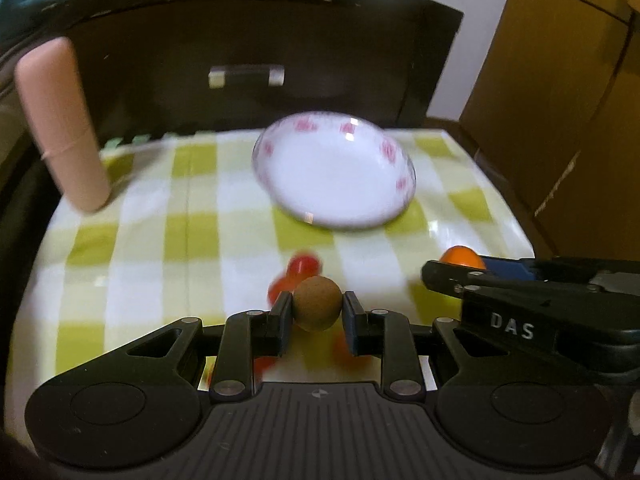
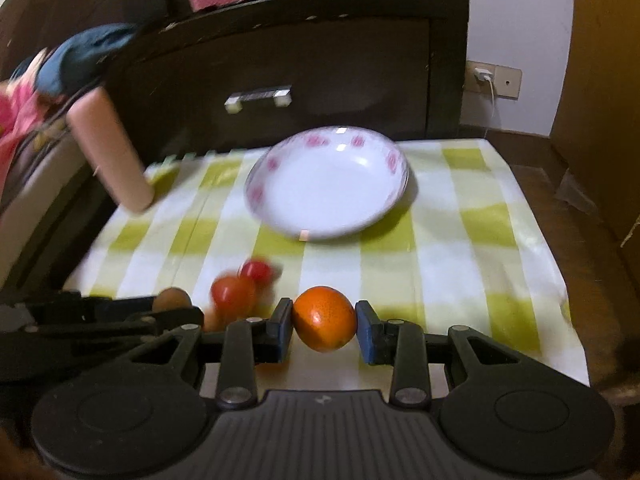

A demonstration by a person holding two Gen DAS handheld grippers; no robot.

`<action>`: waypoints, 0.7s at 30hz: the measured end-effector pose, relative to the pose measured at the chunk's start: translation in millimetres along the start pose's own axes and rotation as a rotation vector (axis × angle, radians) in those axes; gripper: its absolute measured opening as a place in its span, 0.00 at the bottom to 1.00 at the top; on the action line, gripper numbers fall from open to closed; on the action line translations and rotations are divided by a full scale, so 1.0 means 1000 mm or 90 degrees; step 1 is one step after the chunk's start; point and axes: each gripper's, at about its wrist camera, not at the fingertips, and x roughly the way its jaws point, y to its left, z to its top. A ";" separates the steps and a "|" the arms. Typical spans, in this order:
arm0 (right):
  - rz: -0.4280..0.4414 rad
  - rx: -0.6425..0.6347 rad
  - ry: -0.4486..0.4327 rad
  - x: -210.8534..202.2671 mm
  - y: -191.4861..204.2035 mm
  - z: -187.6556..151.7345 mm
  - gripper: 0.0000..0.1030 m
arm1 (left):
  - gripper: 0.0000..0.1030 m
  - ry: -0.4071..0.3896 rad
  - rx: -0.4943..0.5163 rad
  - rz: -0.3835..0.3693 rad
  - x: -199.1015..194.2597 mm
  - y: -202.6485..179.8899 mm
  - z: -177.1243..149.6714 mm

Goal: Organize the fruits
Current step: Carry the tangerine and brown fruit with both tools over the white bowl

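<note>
My left gripper (image 1: 318,310) is shut on a small round brown fruit (image 1: 318,303), held above the checked tablecloth. My right gripper (image 2: 324,320) is shut on an orange (image 2: 325,318), also lifted off the cloth. In the left wrist view the right gripper (image 1: 460,276) reaches in from the right with the orange (image 1: 462,257) showing behind it. In the right wrist view the left gripper's arm comes in from the left with the brown fruit (image 2: 173,299). Small red tomatoes (image 2: 234,294) lie on the cloth between the two. A white bowl with pink flowers (image 2: 376,216) stands empty beyond them.
The green and white checked cloth (image 2: 460,264) covers a small table. A pink cylinder (image 1: 60,124) stands at its far left corner. A dark cabinet with a drawer handle (image 2: 258,98) rises behind the table. Cardboard (image 1: 560,100) stands to the right.
</note>
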 end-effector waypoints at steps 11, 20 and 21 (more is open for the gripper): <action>-0.008 0.004 -0.019 0.080 -0.022 0.071 0.32 | 0.32 -0.011 -0.021 -0.006 0.078 0.016 0.070; -0.011 -0.020 0.003 0.122 -0.029 0.074 0.32 | 0.32 0.008 -0.003 0.005 0.110 0.022 0.071; -0.012 -0.019 0.000 0.124 -0.030 0.074 0.32 | 0.32 0.008 -0.004 0.007 0.111 0.022 0.072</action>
